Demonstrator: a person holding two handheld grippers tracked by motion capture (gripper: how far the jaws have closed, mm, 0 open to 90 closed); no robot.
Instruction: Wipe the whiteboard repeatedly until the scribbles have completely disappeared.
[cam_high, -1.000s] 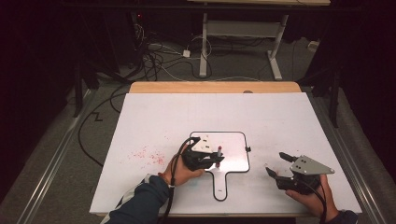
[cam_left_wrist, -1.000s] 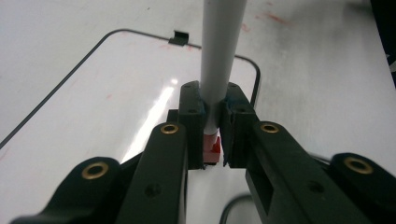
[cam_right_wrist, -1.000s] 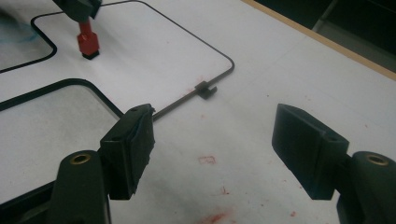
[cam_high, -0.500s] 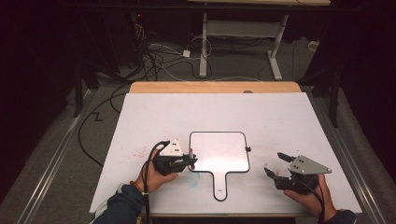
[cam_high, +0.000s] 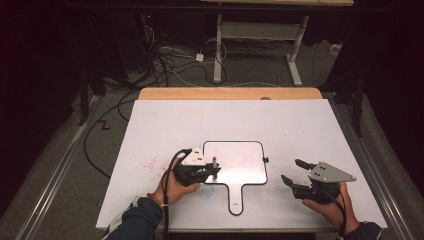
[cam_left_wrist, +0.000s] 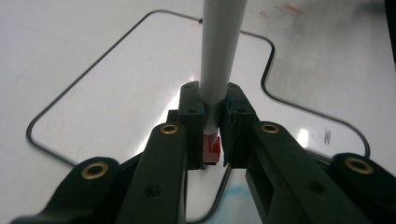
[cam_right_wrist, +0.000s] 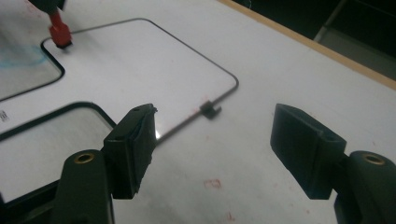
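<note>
- Whiteboard (cam_high: 240, 165) with a black edge and a handle lies flat on the white bench (cam_high: 170, 125) in the high view. The left claw (cam_high: 212, 171) sits over the board's left edge, clamped on a marker (cam_high: 214, 162). The right claw (cam_high: 292, 171) hovers well to the right of the board, jaws apart and nothing between them.
- Left gripper view – the two black jaws pinch the marker's grey barrel (cam_left_wrist: 219, 60), which rises away from the camera over the whiteboard (cam_left_wrist: 121, 88) (a red part shows between the jaws).
- Right gripper view – the right claw (cam_right_wrist: 215, 135) has just been narrowing a little, yet stands wide and empty over the bench (cam_right_wrist: 289, 60). The board's corner (cam_right_wrist: 140, 65) lies ahead, and the marker's red end (cam_right_wrist: 59, 31) touches the board's far edge.
</note>
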